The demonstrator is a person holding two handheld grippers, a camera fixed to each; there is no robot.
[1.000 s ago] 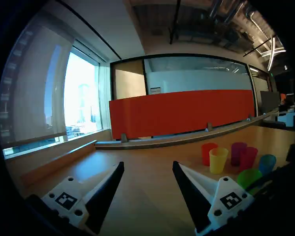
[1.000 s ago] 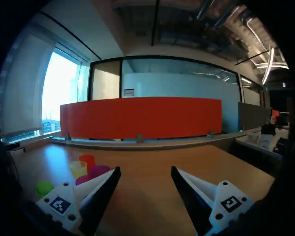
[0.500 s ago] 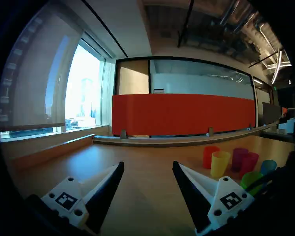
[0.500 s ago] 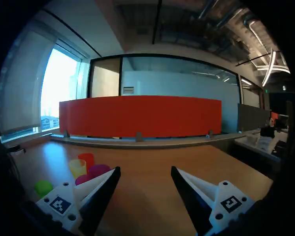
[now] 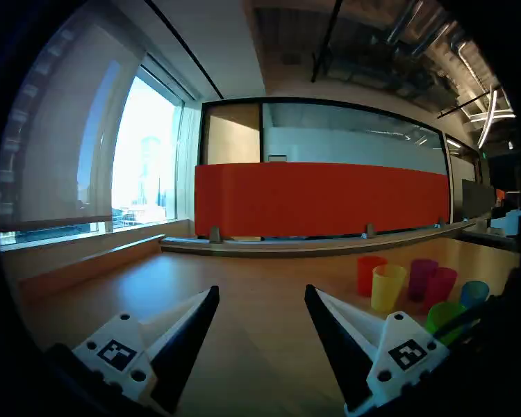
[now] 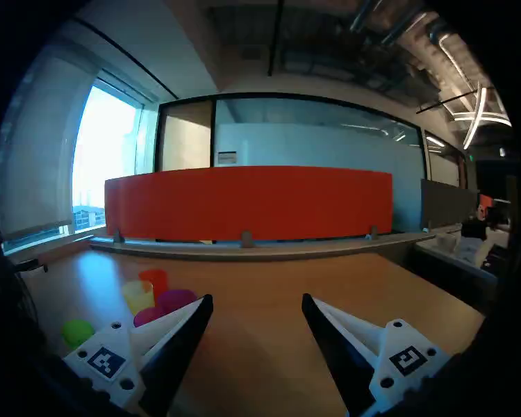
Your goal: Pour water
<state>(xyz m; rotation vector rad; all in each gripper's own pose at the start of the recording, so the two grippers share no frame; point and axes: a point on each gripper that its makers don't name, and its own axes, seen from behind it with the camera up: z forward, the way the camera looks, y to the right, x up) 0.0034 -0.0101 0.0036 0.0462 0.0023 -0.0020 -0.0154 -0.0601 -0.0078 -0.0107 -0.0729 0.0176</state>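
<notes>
Claws both spread, holding nothing: my left claw (image 5: 260, 290) hovers left of the cups (image 5: 387, 286), my right claw (image 6: 255, 297) right of them, all over the table (image 5: 260, 267). I cannot tell which cup holds water. Best, I judge, to approach an outer cup level, straddle its wall, and keep it upright.

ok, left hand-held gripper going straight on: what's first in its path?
Likely nothing near: bare table ahead, cups off to its right, then the orange divider at the far edge. Depth unclear.
</notes>
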